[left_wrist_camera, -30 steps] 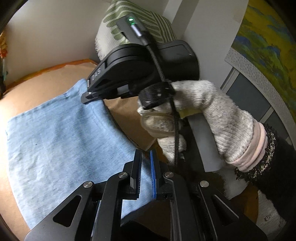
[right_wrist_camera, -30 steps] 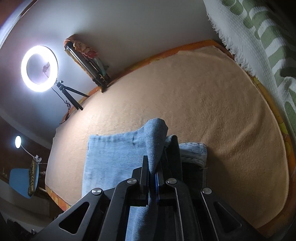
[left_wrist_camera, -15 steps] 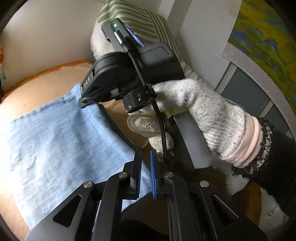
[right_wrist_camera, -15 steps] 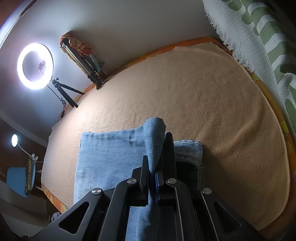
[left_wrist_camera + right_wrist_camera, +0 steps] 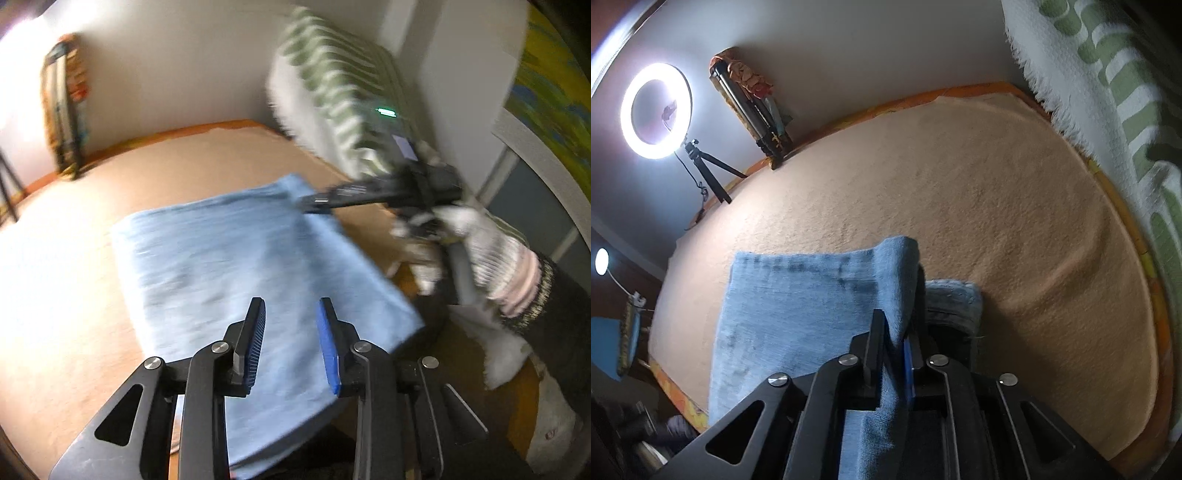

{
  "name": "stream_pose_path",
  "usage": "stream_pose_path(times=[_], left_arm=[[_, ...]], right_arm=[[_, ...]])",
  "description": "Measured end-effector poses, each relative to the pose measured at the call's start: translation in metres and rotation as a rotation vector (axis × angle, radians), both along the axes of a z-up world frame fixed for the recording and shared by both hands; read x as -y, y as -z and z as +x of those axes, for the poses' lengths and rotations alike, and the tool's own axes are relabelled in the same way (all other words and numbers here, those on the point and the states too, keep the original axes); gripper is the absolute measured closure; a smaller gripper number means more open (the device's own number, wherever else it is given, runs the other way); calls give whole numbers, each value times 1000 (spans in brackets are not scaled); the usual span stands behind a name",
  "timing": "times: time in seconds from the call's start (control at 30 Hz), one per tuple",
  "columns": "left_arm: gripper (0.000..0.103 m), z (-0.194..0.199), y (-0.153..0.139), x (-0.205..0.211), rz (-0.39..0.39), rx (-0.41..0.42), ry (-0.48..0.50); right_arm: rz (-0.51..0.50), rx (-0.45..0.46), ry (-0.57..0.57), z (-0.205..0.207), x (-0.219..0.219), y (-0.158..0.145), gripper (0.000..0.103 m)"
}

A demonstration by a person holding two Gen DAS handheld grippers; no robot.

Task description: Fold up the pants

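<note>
Light blue denim pants (image 5: pixel 240 258) lie folded into a rectangle on a tan blanket (image 5: pixel 177 166). My left gripper (image 5: pixel 290 306) hovers over the near edge of the pants. Its jaws are opening and nothing is between them. This view is blurred. At the far right corner of the pants is my right gripper (image 5: pixel 310 202), held by a gloved hand (image 5: pixel 480 236). In the right wrist view, the right gripper (image 5: pixel 899 295) has a raised fold of the pants (image 5: pixel 798 314) between its fingers. Its jaws are opening a little and the fold still stands up between the pads.
A white cover with green stripes (image 5: pixel 1108 92) is piled along the right side of the bed. A lit ring light on a small tripod (image 5: pixel 655 110) and a bundle of folded stands (image 5: pixel 753 110) are by the far wall. The blanket's orange edge (image 5: pixel 1156 314) runs along the right.
My left gripper went from shut to open and pulled back from the gloved hand, which now looks farther off. The right gripper's jaws parted slightly around the fold.
</note>
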State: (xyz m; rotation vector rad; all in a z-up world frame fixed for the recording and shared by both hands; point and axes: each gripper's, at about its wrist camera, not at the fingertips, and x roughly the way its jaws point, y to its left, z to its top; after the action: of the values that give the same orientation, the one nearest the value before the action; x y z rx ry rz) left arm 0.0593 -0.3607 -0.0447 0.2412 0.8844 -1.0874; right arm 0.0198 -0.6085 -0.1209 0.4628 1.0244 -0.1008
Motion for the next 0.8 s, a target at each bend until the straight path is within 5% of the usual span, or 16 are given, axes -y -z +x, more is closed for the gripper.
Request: stream_pose_path(times=[0.13, 0.3, 0.4, 0.8], left_arm=[[65, 18, 8, -13, 21, 6, -56], [59, 38, 23, -26, 37, -32, -114], [49, 46, 30, -34, 42, -68, -155], [48, 82, 69, -43, 41, -257, -253]], right_arm=[[-49, 8, 10, -13, 2, -12, 77], [-40, 27, -7, -34, 6, -24, 36], [12, 23, -34, -41, 6, -17, 33], [136, 2, -85, -39, 9, 21, 23]])
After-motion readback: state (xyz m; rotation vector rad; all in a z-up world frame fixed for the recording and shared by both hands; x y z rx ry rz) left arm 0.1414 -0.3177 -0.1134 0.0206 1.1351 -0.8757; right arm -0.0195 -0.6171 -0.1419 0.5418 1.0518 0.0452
